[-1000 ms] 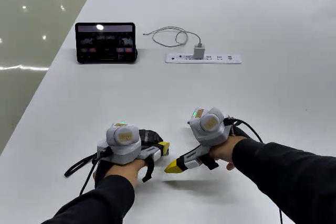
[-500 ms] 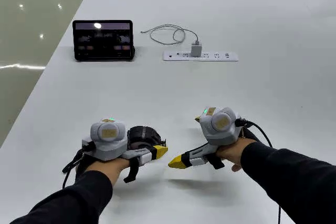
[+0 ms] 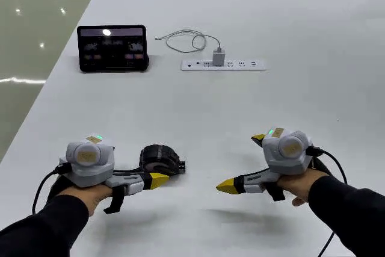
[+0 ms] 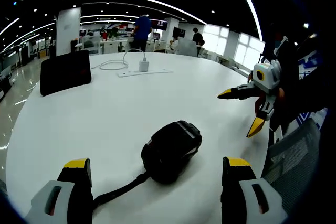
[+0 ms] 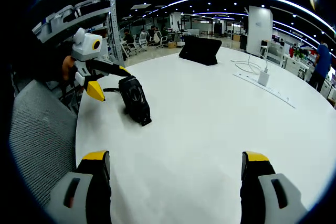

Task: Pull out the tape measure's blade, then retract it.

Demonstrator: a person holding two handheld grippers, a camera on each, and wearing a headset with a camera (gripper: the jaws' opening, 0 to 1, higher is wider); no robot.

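Note:
A black tape measure (image 3: 161, 159) lies on the white table (image 3: 240, 106), its blade not visible outside the case. My left gripper (image 3: 163, 171) is open, and its yellow-tipped jaws flank the near end of the case without touching it. In the left gripper view the tape measure (image 4: 171, 150) rests just past the gripper (image 4: 157, 163), a black strap trailing toward me. My right gripper (image 3: 243, 162) is open and holds nothing, hovering to the right of the tape measure. The right gripper view has the tape measure (image 5: 135, 99) far off beside the left gripper (image 5: 107, 80).
A dark tablet (image 3: 111, 48) stands at the back left. A white power strip (image 3: 224, 64) with a charger and a looped cable lies behind the work area. The table's left edge drops to a glossy floor (image 3: 30, 40).
Both grippers have drawn apart, the left one going left and the right one going right. The tape measure now lies just ahead of the left jaw tips instead of deep between them.

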